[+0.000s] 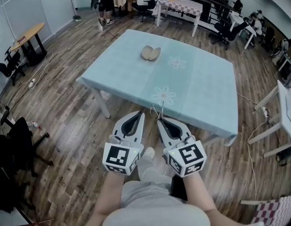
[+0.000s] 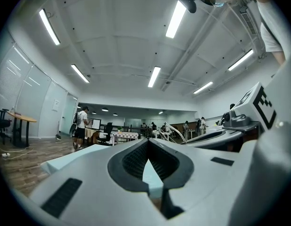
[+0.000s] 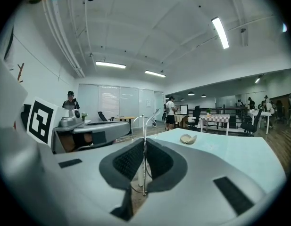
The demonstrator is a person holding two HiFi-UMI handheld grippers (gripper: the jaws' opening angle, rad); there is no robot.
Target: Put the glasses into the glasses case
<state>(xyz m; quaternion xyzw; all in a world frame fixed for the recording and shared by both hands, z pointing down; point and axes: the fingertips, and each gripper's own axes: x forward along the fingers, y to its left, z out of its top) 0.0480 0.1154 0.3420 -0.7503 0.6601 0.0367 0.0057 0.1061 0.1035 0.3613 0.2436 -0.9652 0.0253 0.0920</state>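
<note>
The open tan glasses case [image 1: 150,53] lies on the far part of the table [image 1: 202,79], which has a light blue cloth; it also shows in the right gripper view, case [image 3: 187,138]. My right gripper [image 1: 159,120] hovers at the table's near edge, shut on the thin wire-framed glasses [image 1: 157,111]. Their frame [image 3: 144,126] stands upright between the right gripper's [image 3: 144,142] pads. My left gripper [image 1: 141,112] is beside it on the left, shut, with nothing between its fingers. In the left gripper view the left gripper [image 2: 148,142] shows closed tips and the cloth beyond.
A black chair [image 1: 13,145] stands on the wooden floor at the left. A white table [image 1: 286,112] with cables is at the right. More desks, chairs and people [image 1: 106,1] fill the back of the room.
</note>
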